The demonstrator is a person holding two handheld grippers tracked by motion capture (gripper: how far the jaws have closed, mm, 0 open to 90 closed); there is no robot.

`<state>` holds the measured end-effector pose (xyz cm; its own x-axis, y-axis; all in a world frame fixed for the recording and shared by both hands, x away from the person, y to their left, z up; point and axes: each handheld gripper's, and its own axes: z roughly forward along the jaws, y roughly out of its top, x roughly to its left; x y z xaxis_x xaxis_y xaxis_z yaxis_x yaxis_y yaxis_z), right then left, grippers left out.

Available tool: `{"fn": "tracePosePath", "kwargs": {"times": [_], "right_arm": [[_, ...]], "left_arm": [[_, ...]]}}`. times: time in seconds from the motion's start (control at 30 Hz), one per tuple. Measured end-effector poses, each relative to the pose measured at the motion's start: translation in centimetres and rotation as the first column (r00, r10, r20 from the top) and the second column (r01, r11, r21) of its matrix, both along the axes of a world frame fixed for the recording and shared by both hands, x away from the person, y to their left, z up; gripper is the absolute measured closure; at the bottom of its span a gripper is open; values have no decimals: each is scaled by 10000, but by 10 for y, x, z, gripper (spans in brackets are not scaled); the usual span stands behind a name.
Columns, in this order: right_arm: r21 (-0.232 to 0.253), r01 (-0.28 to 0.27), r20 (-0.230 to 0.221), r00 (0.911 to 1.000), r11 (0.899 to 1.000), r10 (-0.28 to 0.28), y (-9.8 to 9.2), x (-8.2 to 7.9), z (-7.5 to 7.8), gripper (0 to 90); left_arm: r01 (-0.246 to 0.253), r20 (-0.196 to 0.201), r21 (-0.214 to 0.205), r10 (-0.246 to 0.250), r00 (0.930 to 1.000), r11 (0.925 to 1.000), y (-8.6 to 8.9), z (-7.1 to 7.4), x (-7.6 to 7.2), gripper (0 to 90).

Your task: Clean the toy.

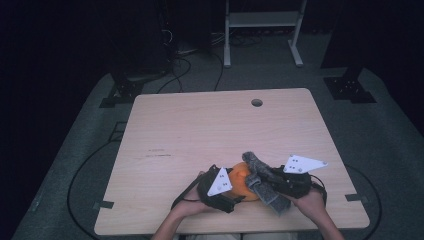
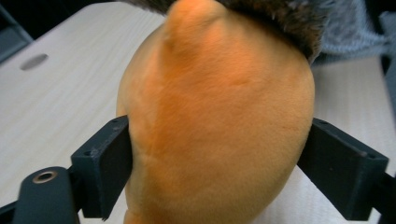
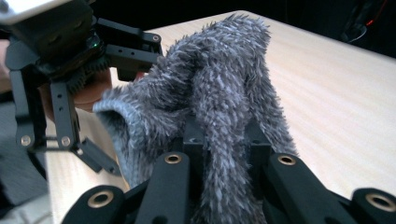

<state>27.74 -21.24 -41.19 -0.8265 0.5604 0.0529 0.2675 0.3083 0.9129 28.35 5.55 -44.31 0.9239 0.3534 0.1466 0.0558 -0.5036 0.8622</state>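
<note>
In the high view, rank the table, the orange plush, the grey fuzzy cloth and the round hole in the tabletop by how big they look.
1. table
2. grey fuzzy cloth and orange plush: unsure, since the grippers and cloth cover part of the plush
3. round hole

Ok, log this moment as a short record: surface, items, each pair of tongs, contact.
surface: light wooden table with a round hole near its far edge
items: orange plush toy; grey fuzzy cloth
left tongs: jaws stand at either side of the orange plush toy; left jaw touches it, right jaw looks just clear
right tongs: shut on the grey fuzzy cloth, which drapes up and over the jaws
contact: cloth lies against the top of the toy
position: near edge of the table, between the person's hands
</note>
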Motion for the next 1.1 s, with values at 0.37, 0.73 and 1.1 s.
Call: {"fn": "tracePosePath", "kwargs": {"times": [0.37,0.73,1.1], "right_arm": [[455,150,-498,9987,9989,-127,-21,6,-10,756],[836,434,-96,9990,9956,-427,-25,-4,16,757],[668,304,-493,9984,9973,-271,-28,1,-4,756]], "left_arm": [[-249,-1221,-667,166,9924,9975,4,-3,11,174],[-295,-929,-940,208,9955,9951,-7,-1,9,191],[-120,-1097,-948,15,9940,9954,-12,-7,14,106]]}}
